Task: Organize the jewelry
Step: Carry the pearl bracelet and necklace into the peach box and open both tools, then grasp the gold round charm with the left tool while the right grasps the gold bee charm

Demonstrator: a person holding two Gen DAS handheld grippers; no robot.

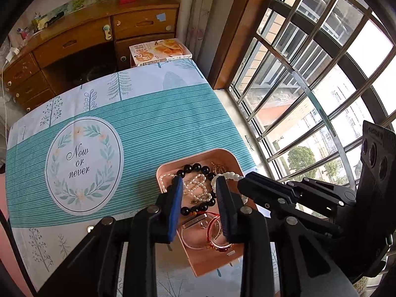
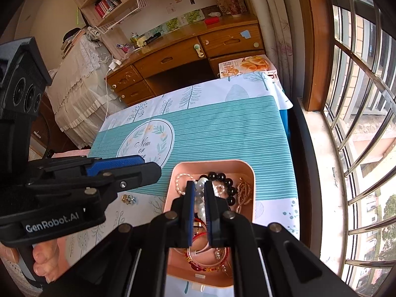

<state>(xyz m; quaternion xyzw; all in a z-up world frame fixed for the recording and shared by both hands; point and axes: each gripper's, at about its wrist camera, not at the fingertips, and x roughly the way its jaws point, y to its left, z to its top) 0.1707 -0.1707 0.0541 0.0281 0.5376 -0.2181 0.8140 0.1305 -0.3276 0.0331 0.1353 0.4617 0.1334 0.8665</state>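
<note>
1. I see the pink tray (image 1: 170, 167) sitting on the teal striped tablecloth (image 1: 153, 121) near the window-side edge of the table, rounded at its corners and crowded with jewelry
2. Inside it lie a black bead bracelet (image 1: 196, 167), a tangle of small pearl strands (image 1: 198, 185), a white bead bracelet (image 2: 201, 182), a gold chain (image 2: 243, 194) along the window-side wall, and red bangles (image 1: 214, 227) at the near end
3. My left gripper (image 1: 199, 188) hangs over the tray with its blue pads spread apart; the pearl strands show in the gap, and I see neither pad pressing on them
4. My right gripper (image 2: 199, 193) is pinching the white bead bracelet, its pads drawn close with the pale beads between them, though the beads lower down blur together and I may be misreading how many it grips
5. A small gold earring (image 2: 127, 198) lies on the cloth beside the tray
</note>
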